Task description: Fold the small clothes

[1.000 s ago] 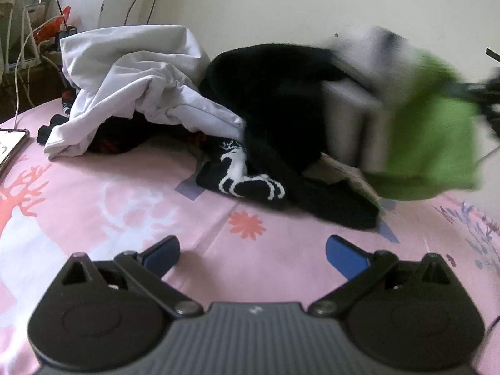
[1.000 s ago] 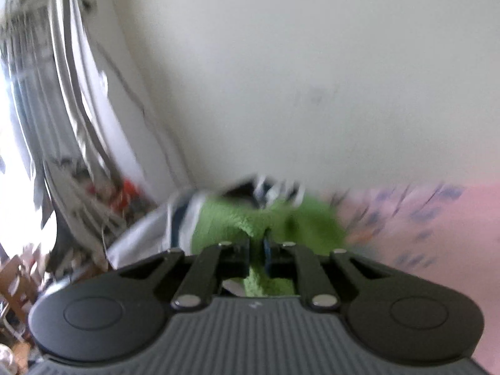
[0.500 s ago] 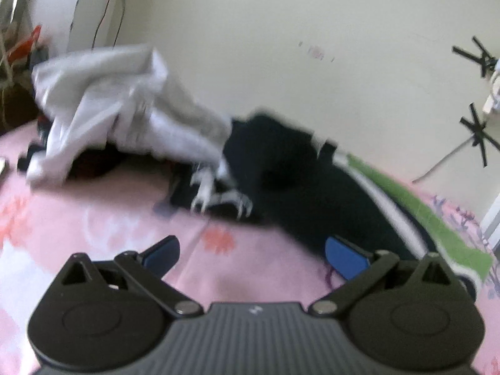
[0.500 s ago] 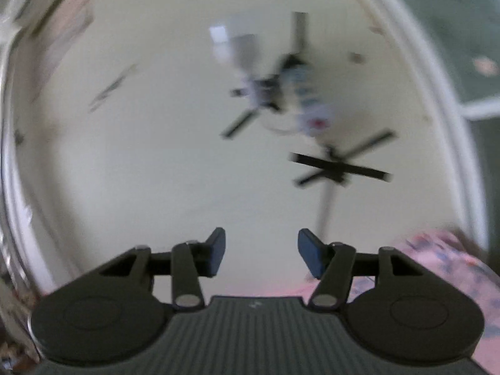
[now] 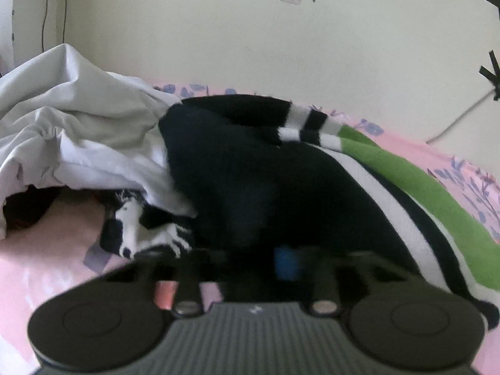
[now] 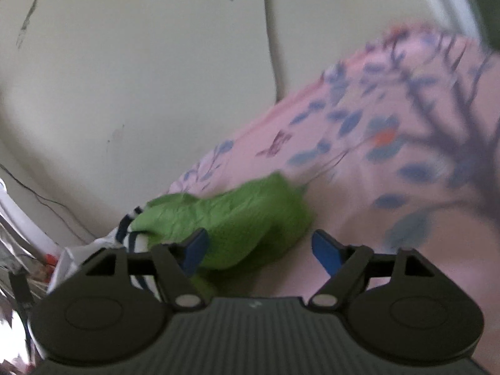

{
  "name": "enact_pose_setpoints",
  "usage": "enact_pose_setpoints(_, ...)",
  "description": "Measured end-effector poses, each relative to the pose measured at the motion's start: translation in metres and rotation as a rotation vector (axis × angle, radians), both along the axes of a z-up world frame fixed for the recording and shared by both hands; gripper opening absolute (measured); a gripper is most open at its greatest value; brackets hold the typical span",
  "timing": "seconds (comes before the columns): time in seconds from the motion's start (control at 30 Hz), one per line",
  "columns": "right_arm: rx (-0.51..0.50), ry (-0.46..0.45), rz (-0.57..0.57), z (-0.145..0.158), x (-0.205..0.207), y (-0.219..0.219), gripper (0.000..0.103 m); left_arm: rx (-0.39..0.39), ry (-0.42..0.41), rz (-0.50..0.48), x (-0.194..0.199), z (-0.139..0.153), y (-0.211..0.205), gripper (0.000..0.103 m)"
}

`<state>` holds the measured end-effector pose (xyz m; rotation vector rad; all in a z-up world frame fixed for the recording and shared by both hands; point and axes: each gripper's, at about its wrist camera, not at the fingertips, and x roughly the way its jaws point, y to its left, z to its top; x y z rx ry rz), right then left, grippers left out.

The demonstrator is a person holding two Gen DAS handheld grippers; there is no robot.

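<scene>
Your left tongs (image 5: 259, 261) sit nearest in the left view, drawn together against the near edge of the striped garment (image 5: 281, 187). They have just been closing, and the dark cloth appears to be nipped between the blue pads, though blur and shadow hide the contact itself. That placement looks deliberate: a hold on the near edge lets you drag or lift the piece clear of the heap.

Your right tongs (image 6: 259, 250) stand apart, with nothing pressed between them. They have just been opening, and the green end of the garment (image 6: 237, 218) lies just beyond and partly between the fingers (image 6: 195, 250), resting loose on the bed (image 6: 375, 162). Judged from this, that end has been let go and you are lining up for a fresh hold on it.

The garment, black with white bands and a green border, lies crumpled across the pink patterned sheet and is not yet spread flat; no fold is made. Just left of it is a small black-and-white patterned piece (image 5: 134, 228), partly tucked under. Farther left and behind, a pale grey cloth (image 5: 68, 131) is heaped, touching the black fabric. Take care that a pull on the near edge does not carry these neighbours along. The cream wall (image 5: 218, 31) stands beyond.
</scene>
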<state>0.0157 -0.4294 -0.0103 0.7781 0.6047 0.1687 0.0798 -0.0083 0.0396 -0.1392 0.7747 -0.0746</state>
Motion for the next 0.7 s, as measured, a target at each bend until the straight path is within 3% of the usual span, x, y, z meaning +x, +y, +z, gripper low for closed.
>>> enact_pose_setpoints(0.03,-0.007,0.003,0.006,0.002,0.004,0.007,0.018,-0.010,-0.020,-0.013,-0.008,0.004,0.000,0.013)
enact_pose_setpoints(0.07,-0.020,0.004,0.010,0.006,0.008,0.012,0.005,-0.017,-0.039,-0.028,-0.018,0.009,0.002,0.012)
enact_pose_setpoints(0.17,-0.055,-0.120,-0.015,0.033,0.002,0.006,0.005,-0.142,-0.121,-0.192,-0.073,0.039,0.015,0.012)
enact_pose_setpoints(0.27,-0.050,-0.294,0.026,0.061,-0.015,-0.011,0.005,-0.182,-0.166,-0.393,-0.133,0.062,0.029,0.014)
enact_pose_setpoints(0.33,-0.104,-0.390,0.052,0.073,-0.029,-0.020,0.006,-0.240,-0.153,-0.491,-0.159,0.068,0.046,0.022)
enact_pose_setpoints(0.37,-0.127,-0.417,0.044,0.076,-0.036,-0.026,0.007,-0.275,-0.158,-0.502,-0.166,0.073,0.058,0.031)
enact_pose_setpoints(0.4,-0.141,-0.427,0.033,0.075,-0.040,-0.032,0.015,-0.285,-0.174,-0.491,-0.162,0.079,0.066,0.047)
enact_pose_setpoints(0.43,-0.149,-0.425,0.012,0.073,-0.042,-0.036,0.038,-0.277,-0.207,-0.459,-0.163,0.085,0.074,0.054)
enact_pose_setpoints(0.5,-0.169,-0.384,-0.066,0.065,-0.041,-0.042,0.052,-0.223,-0.281,-0.363,-0.150,0.100,0.084,0.063)
enact_pose_setpoints(0.57,-0.150,-0.320,-0.083,0.052,-0.033,-0.045,0.052,-0.165,-0.293,-0.311,-0.119,0.108,0.078,0.067)
enact_pose_setpoints(0.67,-0.081,-0.225,-0.082,0.029,-0.017,-0.042,0.055,-0.079,-0.240,-0.272,-0.052,0.107,0.048,0.101)
enact_pose_setpoints(0.7,-0.065,-0.199,-0.079,0.022,-0.012,-0.040,0.060,-0.037,-0.209,-0.257,-0.028,0.103,0.033,0.102)
